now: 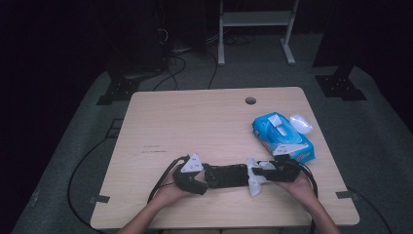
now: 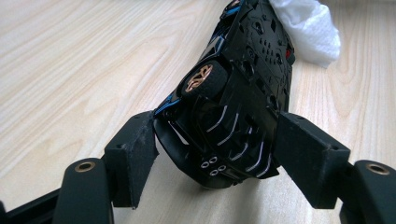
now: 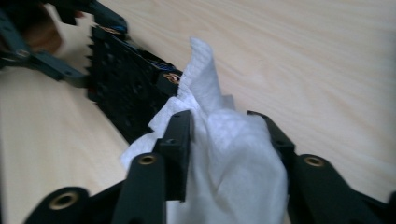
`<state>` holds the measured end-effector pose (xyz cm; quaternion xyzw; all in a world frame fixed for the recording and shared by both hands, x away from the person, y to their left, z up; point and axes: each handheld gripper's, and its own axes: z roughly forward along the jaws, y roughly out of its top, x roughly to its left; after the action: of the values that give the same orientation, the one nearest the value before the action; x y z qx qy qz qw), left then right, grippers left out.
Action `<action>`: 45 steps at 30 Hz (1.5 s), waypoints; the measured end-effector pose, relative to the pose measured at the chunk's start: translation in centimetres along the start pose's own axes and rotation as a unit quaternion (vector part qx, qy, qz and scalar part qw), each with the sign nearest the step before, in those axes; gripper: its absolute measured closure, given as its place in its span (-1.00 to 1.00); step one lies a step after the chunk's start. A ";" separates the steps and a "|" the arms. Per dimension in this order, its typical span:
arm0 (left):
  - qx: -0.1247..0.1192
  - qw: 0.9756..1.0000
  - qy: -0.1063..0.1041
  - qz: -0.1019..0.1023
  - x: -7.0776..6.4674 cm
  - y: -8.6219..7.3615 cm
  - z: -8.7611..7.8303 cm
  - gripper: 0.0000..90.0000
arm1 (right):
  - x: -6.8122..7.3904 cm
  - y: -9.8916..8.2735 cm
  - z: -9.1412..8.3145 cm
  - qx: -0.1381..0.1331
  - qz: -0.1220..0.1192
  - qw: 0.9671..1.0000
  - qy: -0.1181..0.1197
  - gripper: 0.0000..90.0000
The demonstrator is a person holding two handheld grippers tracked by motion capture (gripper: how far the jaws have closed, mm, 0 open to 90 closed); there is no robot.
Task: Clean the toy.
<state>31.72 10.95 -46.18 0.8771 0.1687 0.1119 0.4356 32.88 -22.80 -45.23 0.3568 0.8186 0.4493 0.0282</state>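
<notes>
Toy car [image 2: 238, 93], black with blue trim, lay turned on its side near the table's [image 1: 195, 117] front edge, underside exposed; left gripper [image 1: 207, 179] was clamped across its rear end. White wipe [image 3: 233, 154] sat bunched between the right gripper's [image 3: 229, 135] half-spread jaws, whether gripped could not be told, against the car's far end. Blue wipe pack [image 1: 282, 136] lay just beyond, flap open. Judged: wiping under way, most of the underside left
</notes>
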 end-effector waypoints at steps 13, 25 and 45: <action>-0.005 1.000 0.008 0.025 -0.4 -0.2 -0.4 -0.29 | 0.8 0.2 2.4 0.040 -0.037 0.996 0.064 0.31; -0.028 0.998 -0.043 -0.048 1.9 -0.9 -0.3 0.03 | 2.8 0.8 2.8 0.033 -0.146 0.989 0.015 0.45; -0.017 0.999 -0.046 0.011 0.6 -0.7 -0.5 0.29 | 5.5 4.2 -0.7 -0.060 -0.120 0.988 -0.080 0.77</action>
<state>31.92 11.94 -46.45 0.8756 0.1374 0.0791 0.4564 30.84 -18.48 -40.13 0.2887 0.8218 0.4614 0.1686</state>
